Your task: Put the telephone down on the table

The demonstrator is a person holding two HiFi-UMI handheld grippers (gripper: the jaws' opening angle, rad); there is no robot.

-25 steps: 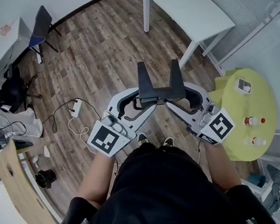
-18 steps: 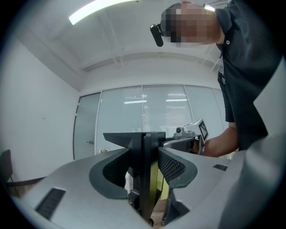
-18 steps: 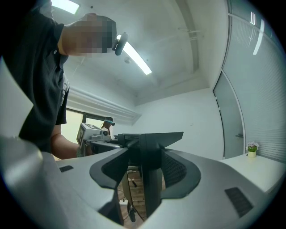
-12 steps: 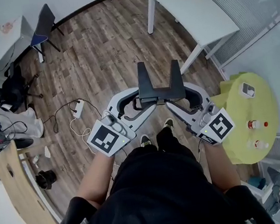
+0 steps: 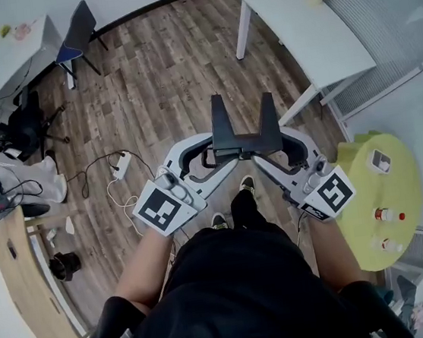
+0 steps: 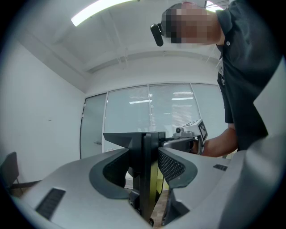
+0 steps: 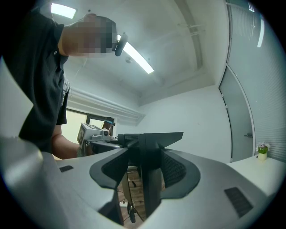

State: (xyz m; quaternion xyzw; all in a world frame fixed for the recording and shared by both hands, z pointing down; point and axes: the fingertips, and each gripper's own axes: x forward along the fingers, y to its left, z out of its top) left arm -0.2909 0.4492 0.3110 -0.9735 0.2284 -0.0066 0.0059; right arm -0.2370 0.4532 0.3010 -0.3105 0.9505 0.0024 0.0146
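Observation:
The black telephone (image 5: 242,132), a flat dark body with two arms sticking forward, hangs above the wooden floor in front of the person. My left gripper (image 5: 212,156) is shut on its left end and my right gripper (image 5: 279,151) on its right end. In the left gripper view the jaws of the left gripper (image 6: 149,165) press on the telephone's upright black edge (image 6: 146,174). The right gripper view shows the same: the right gripper (image 7: 143,165) clamps the telephone's dark edge (image 7: 151,183). Each gripper view also catches the other gripper behind it.
A white table (image 5: 309,30) stands ahead to the right. A round yellow-green table (image 5: 370,217) with small bottles is close on the right. Another white table (image 5: 0,64) and a dark chair (image 5: 76,35) are far left. A power strip and cables (image 5: 116,168) lie on the floor.
The person has walked forward: one foot has stepped ahead, and the tables have slid across the head view. Both grippers keep the same hold on the telephone.

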